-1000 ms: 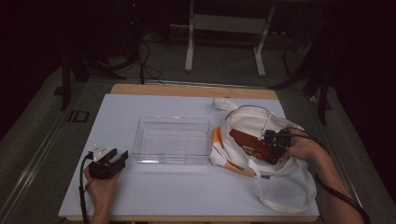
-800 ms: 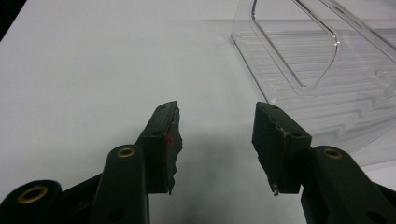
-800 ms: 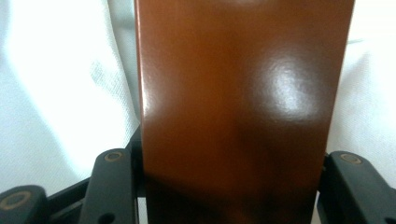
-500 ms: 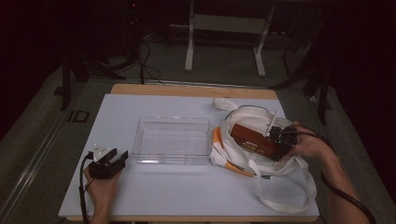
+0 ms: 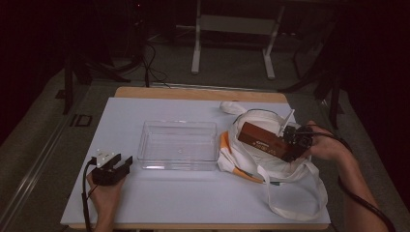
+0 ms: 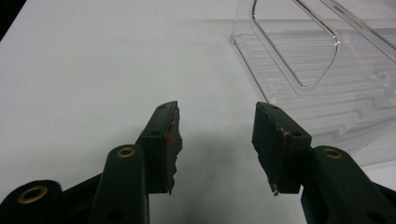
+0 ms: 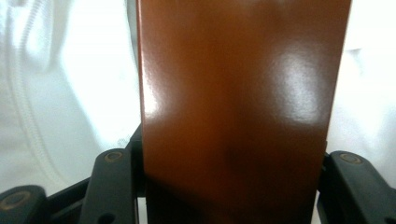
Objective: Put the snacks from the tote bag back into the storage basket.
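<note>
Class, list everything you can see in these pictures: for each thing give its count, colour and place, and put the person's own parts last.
Brown box: one, glossy reddish brown, held above the white bag at the table's right.
Cloth bag: one, white with orange trim, lying at the right, straps trailing toward the near edge.
Clear tray: one, transparent, empty, mid-table.
Table: one, white top with a wooden edge.
Left gripper: one, black, open, resting near the tray's near left corner.
Right gripper: one, black, fingers closed on the box.
Hands: two, the left at the near left, the right at the right.
</note>
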A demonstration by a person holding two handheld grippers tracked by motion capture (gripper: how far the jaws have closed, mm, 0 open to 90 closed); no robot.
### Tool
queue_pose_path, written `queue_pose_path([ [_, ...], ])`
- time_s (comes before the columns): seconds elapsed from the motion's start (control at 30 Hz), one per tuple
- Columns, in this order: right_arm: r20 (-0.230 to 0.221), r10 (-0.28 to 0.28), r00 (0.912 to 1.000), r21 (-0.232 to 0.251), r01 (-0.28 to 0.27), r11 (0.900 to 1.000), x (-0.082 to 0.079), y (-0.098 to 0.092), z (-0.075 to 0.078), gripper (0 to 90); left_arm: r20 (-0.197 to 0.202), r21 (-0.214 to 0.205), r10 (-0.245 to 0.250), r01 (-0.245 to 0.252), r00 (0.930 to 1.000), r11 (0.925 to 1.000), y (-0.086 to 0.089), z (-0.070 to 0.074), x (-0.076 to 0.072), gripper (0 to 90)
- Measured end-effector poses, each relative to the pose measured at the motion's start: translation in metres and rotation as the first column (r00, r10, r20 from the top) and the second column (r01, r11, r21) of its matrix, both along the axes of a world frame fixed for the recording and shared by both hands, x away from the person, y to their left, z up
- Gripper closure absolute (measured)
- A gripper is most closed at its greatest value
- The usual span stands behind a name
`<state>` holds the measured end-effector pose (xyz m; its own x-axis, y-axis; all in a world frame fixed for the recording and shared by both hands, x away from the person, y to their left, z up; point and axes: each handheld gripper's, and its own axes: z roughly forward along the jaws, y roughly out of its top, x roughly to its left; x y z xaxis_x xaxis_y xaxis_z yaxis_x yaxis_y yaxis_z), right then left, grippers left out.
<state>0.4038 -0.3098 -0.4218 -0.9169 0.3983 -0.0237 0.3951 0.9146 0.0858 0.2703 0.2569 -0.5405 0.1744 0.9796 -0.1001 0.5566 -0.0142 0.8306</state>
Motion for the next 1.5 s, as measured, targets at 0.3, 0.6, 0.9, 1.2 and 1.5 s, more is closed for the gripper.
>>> queue_pose_path([
  [0.3,0.03,0.013,0.9995,0.014,-0.014,0.9998,-0.003,-0.002,0.019,43.2,0.0,0.0,0.0,0.0,1.0,1.0,0.0,0.0,0.0,51.7],
  [0.6,0.046,0.042,0.998,0.011,-0.043,0.999,-0.007,0.002,0.033,43.2,-0.001,0.001,0.001,-0.001,1.0,1.0,0.0,0.0,0.0,51.7],
  [0.9,0.064,0.078,0.9949,0.016,-0.079,0.9967,-0.01,0.013,0.045,43.2,-0.001,0.001,0.0,0.0,1.0,1.0,0.0,0.0,0.0,51.7],
  [1.2,0.075,0.097,0.9925,0.036,-0.1,0.9943,-0.009,0.022,0.049,43.2,0.0,-0.001,-0.001,0.001,1.0,1.0,0.0,0.0,0.0,51.7],
  [1.5,0.066,0.119,0.9907,0.036,-0.122,0.9919,-0.009,0.033,0.049,43.1,-0.001,0.001,-0.001,0.001,1.0,1.0,0.0,0.0,0.0,51.7],
])
